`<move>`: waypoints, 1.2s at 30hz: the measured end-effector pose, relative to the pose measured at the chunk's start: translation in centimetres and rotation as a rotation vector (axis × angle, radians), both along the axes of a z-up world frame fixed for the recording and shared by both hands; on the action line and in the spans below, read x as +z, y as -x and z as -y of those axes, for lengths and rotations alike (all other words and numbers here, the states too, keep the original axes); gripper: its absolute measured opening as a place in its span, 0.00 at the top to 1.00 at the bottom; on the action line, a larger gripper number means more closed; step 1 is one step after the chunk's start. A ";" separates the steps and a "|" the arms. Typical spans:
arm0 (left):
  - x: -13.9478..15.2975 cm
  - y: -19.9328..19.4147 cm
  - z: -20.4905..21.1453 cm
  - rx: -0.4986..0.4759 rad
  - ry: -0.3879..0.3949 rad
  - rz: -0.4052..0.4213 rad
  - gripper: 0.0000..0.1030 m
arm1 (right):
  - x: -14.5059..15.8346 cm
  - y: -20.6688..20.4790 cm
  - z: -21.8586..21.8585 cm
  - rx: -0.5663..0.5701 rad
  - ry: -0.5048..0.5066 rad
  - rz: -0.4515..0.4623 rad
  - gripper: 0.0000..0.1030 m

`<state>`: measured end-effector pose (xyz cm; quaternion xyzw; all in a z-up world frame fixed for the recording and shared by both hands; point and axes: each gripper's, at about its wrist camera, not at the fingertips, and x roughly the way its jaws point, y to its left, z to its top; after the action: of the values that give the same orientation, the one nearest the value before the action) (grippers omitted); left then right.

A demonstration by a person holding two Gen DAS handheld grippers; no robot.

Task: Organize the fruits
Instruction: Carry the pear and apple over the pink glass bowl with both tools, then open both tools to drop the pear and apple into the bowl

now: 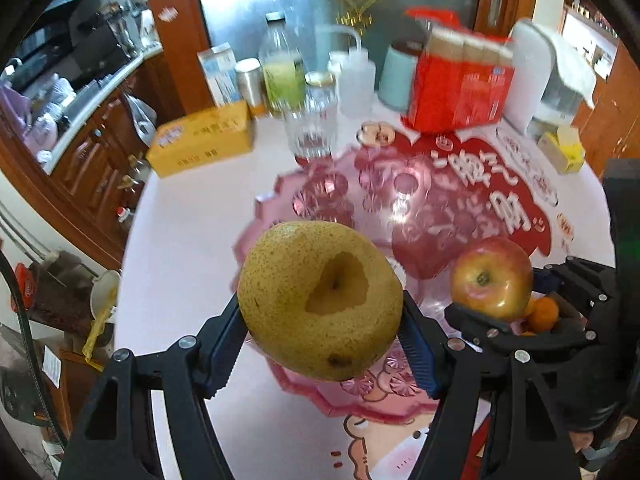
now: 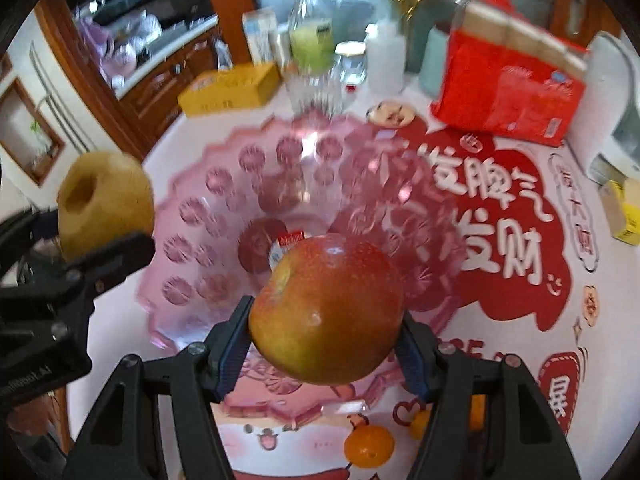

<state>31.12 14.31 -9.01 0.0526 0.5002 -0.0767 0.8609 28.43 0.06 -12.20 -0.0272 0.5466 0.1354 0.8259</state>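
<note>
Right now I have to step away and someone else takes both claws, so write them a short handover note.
Left claw: shut on the pear.
Right claw: shut on the apple.
Both fruits are in the air above the pink bowl, which looks to hold no fruit yet.
A small orange lies on the table near the bowl.
Left: set pear and apple in the bowl, then fetch the orange.

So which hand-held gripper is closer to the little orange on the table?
Right. The right hand-held gripper, shut on the apple, is just above the small orange. The left hand-held gripper, holding the pear, is farther off, beyond the apple.
</note>
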 end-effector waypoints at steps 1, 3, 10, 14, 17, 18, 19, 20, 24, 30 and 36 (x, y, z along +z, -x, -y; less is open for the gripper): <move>-1.0 -0.6 0.2 -0.011 -0.005 -0.018 0.32 | -0.9 -0.3 -0.3 0.011 0.017 -0.011 0.36; -2.4 -1.3 0.4 -0.026 -0.009 -0.044 0.32 | -2.2 -0.8 -0.6 0.030 0.039 -0.027 0.36; -6.2 -3.1 1.2 -0.080 -0.027 -0.105 0.32 | -5.1 -2.0 -1.2 0.095 0.072 -0.054 0.35; -7.5 -3.6 0.9 -0.068 0.007 -0.149 0.31 | -4.9 -1.7 -1.6 0.133 0.088 -0.004 0.35; -8.2 -3.8 0.6 -0.057 0.018 -0.183 0.31 | -4.7 -1.3 -2.0 0.163 0.109 0.024 0.35; -8.1 -3.8 0.6 -0.061 0.019 -0.178 0.31 | -4.6 -1.2 -2.0 0.168 0.112 0.029 0.35; -8.0 -3.7 0.6 -0.060 0.015 -0.176 0.29 | -4.5 -1.0 -2.0 0.170 0.106 0.031 0.35; -7.7 -3.5 0.6 -0.063 0.018 -0.162 0.25 | -4.3 -0.9 -1.9 0.167 0.099 0.029 0.35; -5.4 -2.5 0.7 -0.066 0.035 -0.082 0.17 | -3.7 -0.5 -1.4 0.141 0.059 0.019 0.34; -2.8 -1.3 0.7 -0.054 0.051 -0.034 0.17 | -1.7 0.7 -0.2 0.099 -0.004 0.028 0.34; 0.1 1.0 0.7 -0.079 0.038 0.042 0.17 | 0.5 2.7 0.9 0.058 -0.059 0.056 0.34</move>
<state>30.13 13.65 -8.88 0.0576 0.4780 -0.1188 0.8684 25.74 -0.79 -11.69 -0.0225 0.5178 0.1744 0.8372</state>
